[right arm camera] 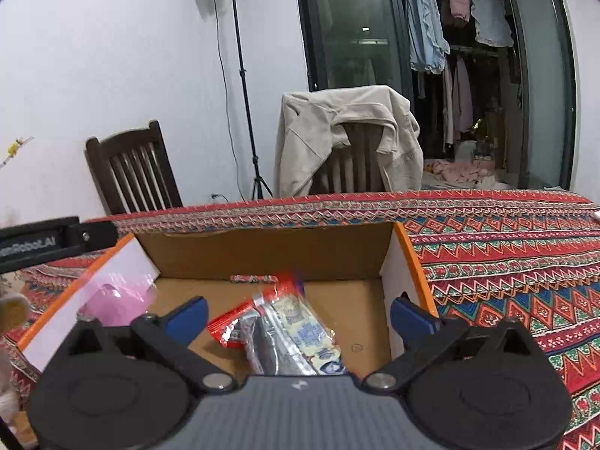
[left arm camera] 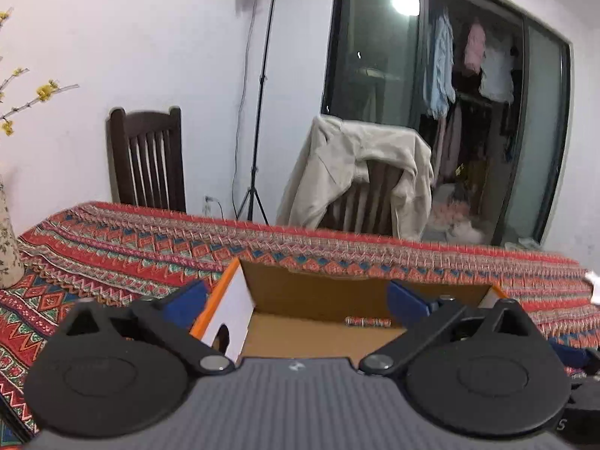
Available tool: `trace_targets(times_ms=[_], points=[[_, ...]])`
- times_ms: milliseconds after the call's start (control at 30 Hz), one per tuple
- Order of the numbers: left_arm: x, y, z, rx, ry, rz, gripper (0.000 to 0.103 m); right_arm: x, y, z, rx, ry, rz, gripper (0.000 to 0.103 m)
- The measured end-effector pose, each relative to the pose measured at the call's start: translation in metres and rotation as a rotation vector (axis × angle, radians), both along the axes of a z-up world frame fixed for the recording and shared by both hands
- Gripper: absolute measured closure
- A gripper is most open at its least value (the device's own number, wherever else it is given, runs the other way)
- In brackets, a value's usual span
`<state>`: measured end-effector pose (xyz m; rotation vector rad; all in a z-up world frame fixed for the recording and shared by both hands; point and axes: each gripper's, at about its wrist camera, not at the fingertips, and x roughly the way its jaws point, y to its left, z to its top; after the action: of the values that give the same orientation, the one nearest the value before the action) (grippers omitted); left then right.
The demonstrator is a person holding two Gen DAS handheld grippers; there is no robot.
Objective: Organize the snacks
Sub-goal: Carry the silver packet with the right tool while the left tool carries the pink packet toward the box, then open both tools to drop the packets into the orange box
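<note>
An open cardboard box (right arm camera: 262, 251) with orange edges and white side walls stands on the patterned tablecloth; it also shows in the left wrist view (left arm camera: 311, 300). Inside lie a red snack packet (right arm camera: 243, 322), a clear packet with blue print (right arm camera: 311, 333) and a pink bag (right arm camera: 112, 300) at the left wall. A small patterned strip (right arm camera: 253, 278) lies at the far wall. My right gripper (right arm camera: 298, 313) is open and empty above the box. My left gripper (left arm camera: 296, 300) is open and empty over the box's near side.
The table (right arm camera: 506, 247) carries a red patterned cloth. Two dark wooden chairs (right arm camera: 131, 172) stand behind it, one draped with a beige jacket (right arm camera: 337, 138). A light stand (right arm camera: 243, 93) stands by the wall. A floral vase (left arm camera: 7, 247) stands at the left.
</note>
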<state>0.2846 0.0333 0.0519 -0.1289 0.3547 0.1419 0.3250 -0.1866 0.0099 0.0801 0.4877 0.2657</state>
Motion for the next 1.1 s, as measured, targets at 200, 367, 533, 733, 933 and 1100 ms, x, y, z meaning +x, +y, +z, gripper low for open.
trace_targets(times_ms=[200, 367, 533, 733, 933, 1100], points=[[-0.001, -0.002, 0.003, -0.006, 0.007, 0.001, 0.0, -0.005, -0.004, 0.004, 0.004, -0.02, -0.012, 0.0], [-0.01, -0.001, 0.014, -0.015, -0.014, 0.005, 0.0, -0.016, -0.009, 0.013, 0.012, -0.055, -0.014, 0.0], [-0.032, -0.005, 0.037, -0.01, -0.064, 0.005, 0.0, -0.034, -0.014, 0.032, 0.017, -0.113, -0.02, 0.0], [-0.07, -0.002, 0.064, -0.044, -0.12, -0.022, 0.0, -0.074, -0.019, 0.056, 0.006, -0.188, -0.009, 0.0], [-0.111, -0.003, 0.07, -0.039, -0.132, -0.034, 0.0, -0.119, -0.031, 0.067, 0.005, -0.232, 0.025, 0.0], [-0.147, -0.003, 0.064, -0.023, -0.124, -0.045, 0.0, -0.154, -0.036, 0.064, -0.017, -0.238, 0.051, 0.0]])
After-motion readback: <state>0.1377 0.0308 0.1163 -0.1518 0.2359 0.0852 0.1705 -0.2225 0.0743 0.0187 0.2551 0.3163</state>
